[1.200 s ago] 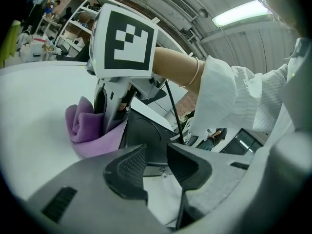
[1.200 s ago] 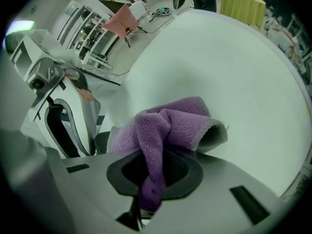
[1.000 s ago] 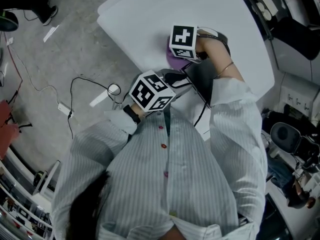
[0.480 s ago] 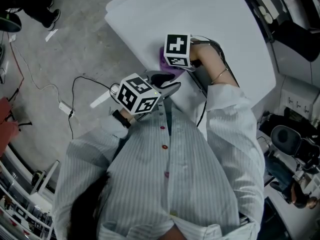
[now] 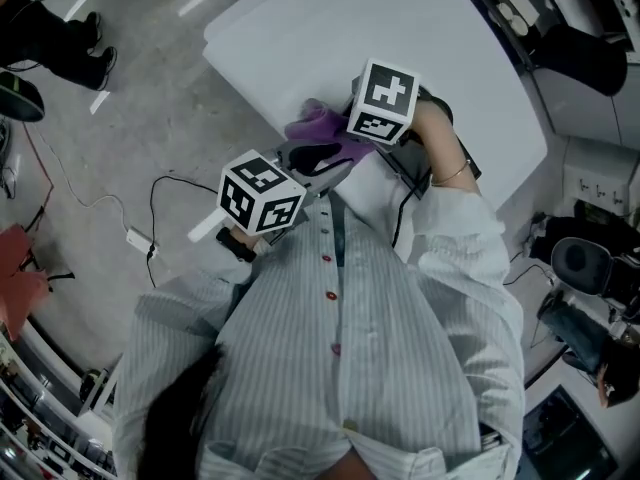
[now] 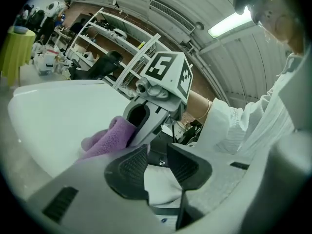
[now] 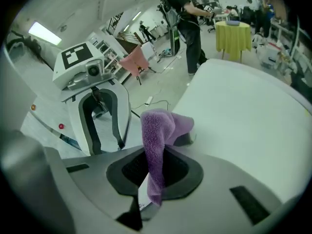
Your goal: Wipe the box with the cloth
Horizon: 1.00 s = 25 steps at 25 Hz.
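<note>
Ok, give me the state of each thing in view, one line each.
right gripper: shut on the purple cloth.
purple cloth: clamped, bunched, sticking out past the gripper.
left gripper: open, nothing clamped.
box: not made out in any view.

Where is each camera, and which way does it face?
Head view: on the head, facing steeply down; shirt, left gripper, right gripper, table.
Left gripper view: on that gripper, facing the right gripper; open fingers, sleeve.
Right gripper view: facing the left gripper; fingers shut on cloth.
Shared: all three show the cloth.
</note>
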Tool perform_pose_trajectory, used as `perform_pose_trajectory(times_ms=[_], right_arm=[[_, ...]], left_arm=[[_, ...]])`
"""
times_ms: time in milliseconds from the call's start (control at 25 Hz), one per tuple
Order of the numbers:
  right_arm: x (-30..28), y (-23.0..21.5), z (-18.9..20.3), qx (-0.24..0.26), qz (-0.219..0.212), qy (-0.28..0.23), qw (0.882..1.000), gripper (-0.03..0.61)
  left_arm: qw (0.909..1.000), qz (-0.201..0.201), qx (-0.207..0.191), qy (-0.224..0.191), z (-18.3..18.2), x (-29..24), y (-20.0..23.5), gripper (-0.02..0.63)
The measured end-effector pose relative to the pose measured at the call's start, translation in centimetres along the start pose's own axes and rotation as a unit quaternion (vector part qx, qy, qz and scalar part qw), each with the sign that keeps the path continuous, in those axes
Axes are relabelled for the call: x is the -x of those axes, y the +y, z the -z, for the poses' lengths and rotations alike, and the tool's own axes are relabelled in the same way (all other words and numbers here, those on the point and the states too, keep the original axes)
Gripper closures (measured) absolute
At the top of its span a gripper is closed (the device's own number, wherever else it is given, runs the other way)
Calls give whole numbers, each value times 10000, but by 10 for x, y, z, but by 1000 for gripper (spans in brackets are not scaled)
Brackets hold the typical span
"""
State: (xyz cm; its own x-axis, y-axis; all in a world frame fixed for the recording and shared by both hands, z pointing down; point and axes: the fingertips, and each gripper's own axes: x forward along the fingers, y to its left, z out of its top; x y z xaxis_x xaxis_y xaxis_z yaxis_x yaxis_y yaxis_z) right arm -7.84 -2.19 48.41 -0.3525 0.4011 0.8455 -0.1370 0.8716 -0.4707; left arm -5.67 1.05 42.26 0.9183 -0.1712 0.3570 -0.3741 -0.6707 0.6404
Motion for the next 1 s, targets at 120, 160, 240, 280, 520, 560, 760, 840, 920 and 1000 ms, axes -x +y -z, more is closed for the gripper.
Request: perform_pose_trajectory(times_ms=[120,160,240,280,520,560,760,840,920,1000], right_arm=[[21,3,0,-138,300,-597,9977,529],[29,4,0,-207,411,-839,9954,529],[49,6,0,-343,648,-1367,9879,529],[60,8,0,-396,797,-1629,9826,529],[134,26,20,-676,2079,-2990,9289,529],[146,31,25,-729,2287,-3191,9168,529],[198,60,55,-1067,3289,-4169,8406,529],[218,72,71,-1261,3692,-4500,8033,529],[233,84,86,-1456,4061,-4724,7686,529],[243,93,101,-1655,4375,-4849,7390,528]], left_arm=[[9998,57,-162,-94,-11,4,-9,492],[9997,76,-218,-123,-15,5,-11,492],[9992,114,-333,-175,-23,7,-14,492],[9989,140,-398,-192,-28,7,-15,492],[9950,353,-900,-253,-59,-4,-33,492],[9941,402,-970,-265,-64,-6,-37,492],[9871,886,-1310,-257,-90,-28,-66,497],[9824,1086,-1502,-238,-101,-38,-80,506],[9776,1270,-1659,-255,-113,-48,-95,509],[9729,1456,-1775,-279,-122,-57,-108,514]])
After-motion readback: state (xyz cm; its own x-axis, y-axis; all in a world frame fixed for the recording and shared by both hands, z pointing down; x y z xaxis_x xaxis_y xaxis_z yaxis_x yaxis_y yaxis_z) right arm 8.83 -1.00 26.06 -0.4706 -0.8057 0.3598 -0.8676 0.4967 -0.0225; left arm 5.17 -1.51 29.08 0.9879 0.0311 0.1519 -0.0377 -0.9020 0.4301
